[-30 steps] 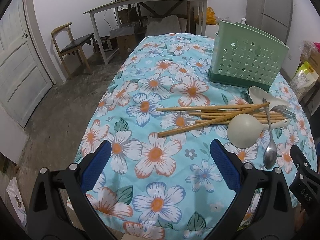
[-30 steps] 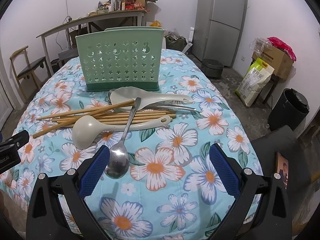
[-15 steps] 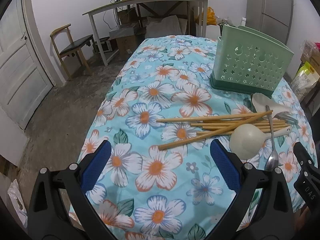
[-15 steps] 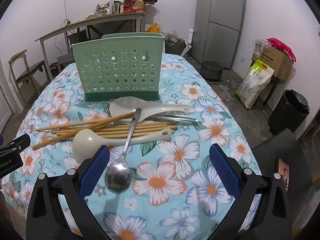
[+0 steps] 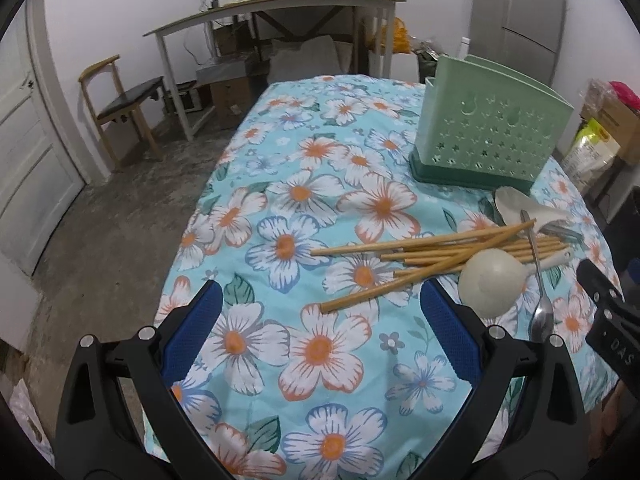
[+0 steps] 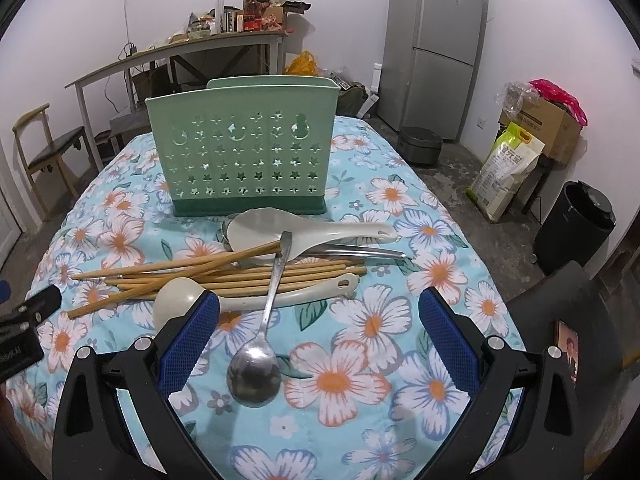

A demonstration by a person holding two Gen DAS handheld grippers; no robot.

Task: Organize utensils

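Observation:
A green perforated utensil holder (image 6: 244, 156) stands empty on the floral tablecloth (image 6: 384, 320); it also shows in the left wrist view (image 5: 492, 140). In front of it lies a pile: several wooden chopsticks (image 6: 224, 276), a cream ladle (image 6: 180, 300), a white rice paddle (image 6: 296, 232) and a metal spoon (image 6: 256, 372). My right gripper (image 6: 320, 336) is open and empty, just above the spoon's bowl. My left gripper (image 5: 320, 332) is open and empty over bare cloth left of the chopsticks (image 5: 424, 256) and the ladle (image 5: 492, 284).
A grey fridge (image 6: 436, 48), a cardboard box (image 6: 548, 128), a rice bag (image 6: 508, 172) and a black bin (image 6: 576, 228) stand right of the table. A cluttered side table (image 5: 280, 8), a wooden chair (image 5: 124, 108) and a white door (image 5: 24, 148) are at the back left.
Both grippers have pulled back and risen slightly, so the holder and pile sit a little farther off. The utensils have not moved. Both grippers stay open.

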